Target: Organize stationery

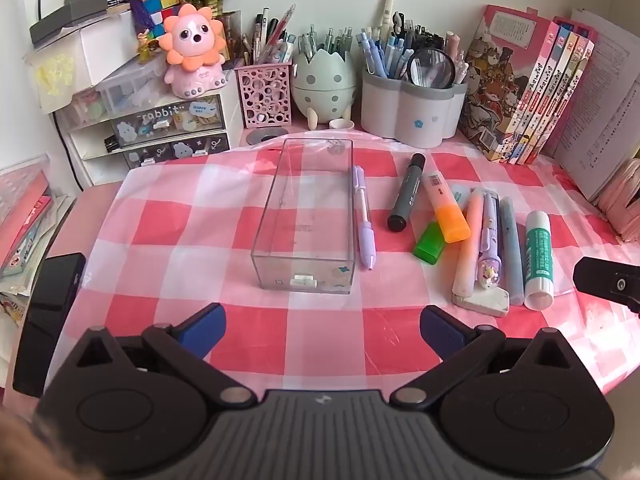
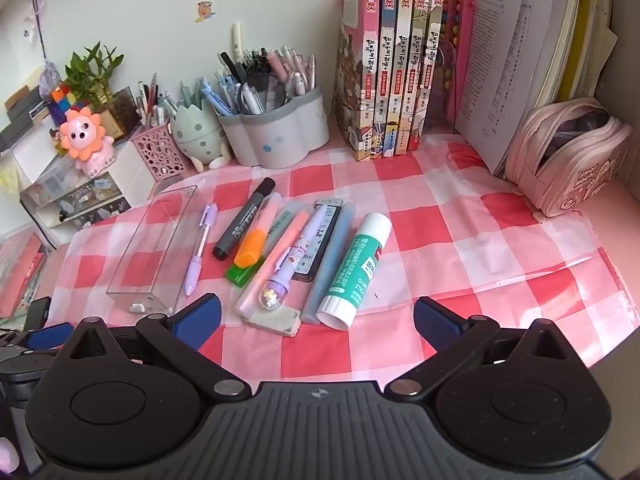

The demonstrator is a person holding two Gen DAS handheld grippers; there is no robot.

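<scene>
A clear plastic box (image 1: 308, 216) (image 2: 154, 248) lies empty on the red-and-white checked cloth. Right of it lie a purple pen (image 1: 363, 216) (image 2: 199, 248), a grey marker (image 1: 406, 192) (image 2: 244, 220), an orange highlighter (image 1: 446, 208) (image 2: 256, 242), a green highlighter (image 1: 430, 242) (image 2: 240, 274), a peach pen (image 1: 468, 244), a purple charm pen (image 1: 489, 240) (image 2: 288, 264), a blue stick (image 1: 512, 248) (image 2: 334, 260), a glue stick (image 1: 539, 254) (image 2: 354, 268) and a white eraser (image 1: 482, 300) (image 2: 276, 320). My left gripper (image 1: 322, 330) is open in front of the box. My right gripper (image 2: 316, 320) is open in front of the pile.
Pen holders (image 1: 412, 108) (image 2: 280, 132), an egg-shaped holder (image 1: 324, 84), a pink mesh cup (image 1: 264, 94), a small drawer unit (image 1: 168, 128) and a row of books (image 2: 392, 72) line the back. A pink pencil case (image 2: 568, 160) stands at the right. A black phone (image 1: 48, 320) lies left.
</scene>
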